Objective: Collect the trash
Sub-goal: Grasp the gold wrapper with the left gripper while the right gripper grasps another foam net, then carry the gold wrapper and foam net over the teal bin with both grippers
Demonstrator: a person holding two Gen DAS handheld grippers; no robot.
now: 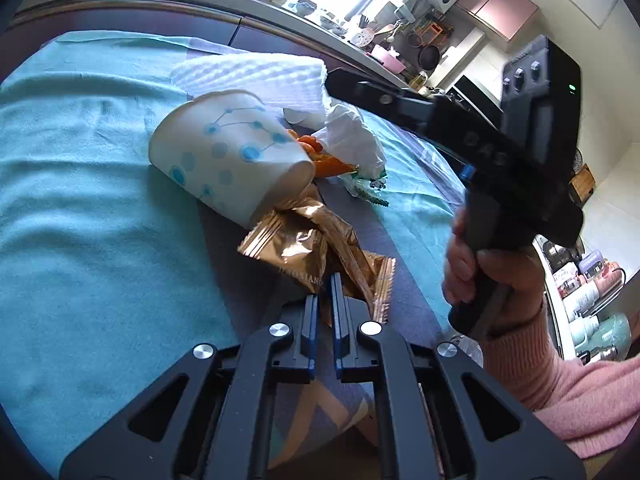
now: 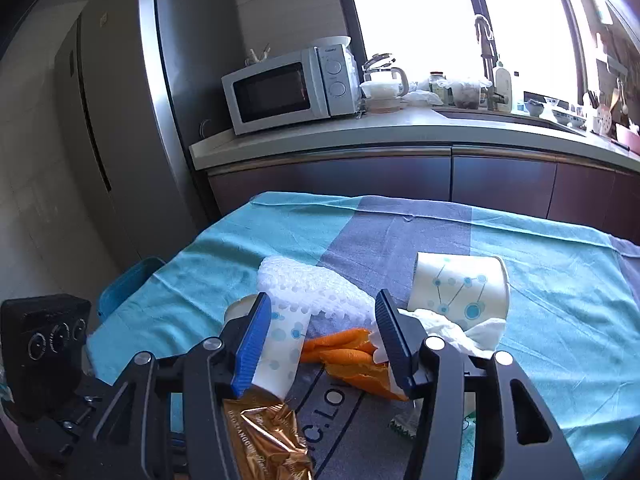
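A crumpled gold wrapper (image 1: 296, 248) lies on the tablecloth, and my left gripper (image 1: 324, 300) is shut on its near edge. Just beyond it, a white paper cup with blue dots (image 1: 228, 152) lies on its side. Orange peel (image 1: 320, 156) and a crumpled tissue (image 1: 352, 140) sit behind the cup. My right gripper (image 2: 320, 312) stands open above the orange peel (image 2: 348, 348), touching nothing. A second dotted cup (image 2: 460, 288) lies further back. White foam netting (image 2: 308, 284) rests at the rear of the pile.
The teal and grey tablecloth (image 2: 560, 300) covers the table. A small green-and-white wrapper (image 1: 372, 192) lies beside the tissue. Beyond the table are a counter with a microwave (image 2: 288, 88), a tall fridge (image 2: 160, 100) and a blue chair (image 2: 128, 280). A pink-sleeved hand (image 1: 500, 276) holds the right gripper.
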